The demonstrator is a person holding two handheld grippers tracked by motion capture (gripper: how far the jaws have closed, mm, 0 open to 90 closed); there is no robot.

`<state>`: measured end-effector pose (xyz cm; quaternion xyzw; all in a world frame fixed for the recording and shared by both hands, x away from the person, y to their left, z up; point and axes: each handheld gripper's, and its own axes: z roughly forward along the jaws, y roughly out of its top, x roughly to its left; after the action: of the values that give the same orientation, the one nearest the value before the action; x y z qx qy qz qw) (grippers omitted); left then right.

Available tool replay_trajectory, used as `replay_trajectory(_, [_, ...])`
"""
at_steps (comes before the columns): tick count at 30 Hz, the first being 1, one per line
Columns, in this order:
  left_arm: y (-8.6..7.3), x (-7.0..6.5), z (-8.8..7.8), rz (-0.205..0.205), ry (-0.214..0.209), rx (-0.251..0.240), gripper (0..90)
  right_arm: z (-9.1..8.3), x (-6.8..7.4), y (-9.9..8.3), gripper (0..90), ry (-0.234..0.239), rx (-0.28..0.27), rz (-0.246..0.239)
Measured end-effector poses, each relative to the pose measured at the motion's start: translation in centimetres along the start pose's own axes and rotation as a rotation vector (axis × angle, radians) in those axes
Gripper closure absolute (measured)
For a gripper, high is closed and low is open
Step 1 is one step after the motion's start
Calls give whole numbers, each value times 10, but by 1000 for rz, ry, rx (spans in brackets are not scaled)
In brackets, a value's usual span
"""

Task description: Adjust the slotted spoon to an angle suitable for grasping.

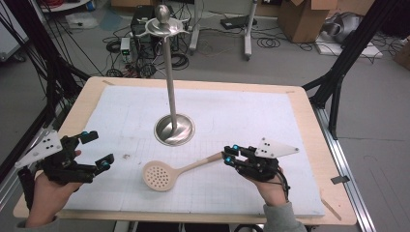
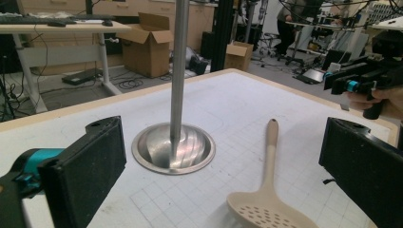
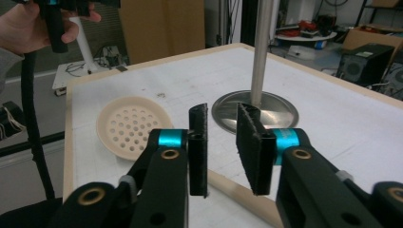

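- Jaws on the right gripper [image 1: 228, 155] are sitting close together around the end of the skimmer handle [image 1: 205, 161]. In the right gripper view the handle [image 3: 237, 191] is passing under and between the pads [image 3: 198, 142] w/ a gap showing, so not clamped yet imo, open for now.
- Left gripper [image 1: 96, 150] is hanging at the left edge of the mat, jaws spread wide, holding nothing; its own view is looking past both pads at the skimmer [image 2: 266, 199].
- Skimmer bowl [image 1: 158, 176] is lying flat on the white mat [image 1: 251, 111], perforated side up, handle running up-right toward the right hand [image 1: 268, 186]. Nothing is touching the bowl.
- Hanging stand [image 1: 170, 77] is standing upright just behind the skimmer; base disc [image 1: 174, 129] is near the bowl but apart from it. Hook crown [image 1: 162, 25] at the top is prob where the skimmer is going.
- Doing this step well:
  - centring the handle between the pads before squeezing, since a round, tapering handle will roll otherwise
  - gripping a bit further in from the tip, as the bowl end is heavy and will be drooping
  - keeping the pads square to the handle axis
  - lifting straight up, clear of the base disc
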<state>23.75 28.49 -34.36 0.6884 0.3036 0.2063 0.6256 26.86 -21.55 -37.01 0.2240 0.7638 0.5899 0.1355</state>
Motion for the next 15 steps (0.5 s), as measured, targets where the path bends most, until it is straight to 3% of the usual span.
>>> replay_trajectory(9, [-2, 1, -6, -5, 11, -1, 21, 35, 7, -1, 893, 37, 58, -28])
replay_trajectory(15, [-2, 0, -10, -4, 15, 2, 20, 60, 12, -2, 896, 68, 91, -21])
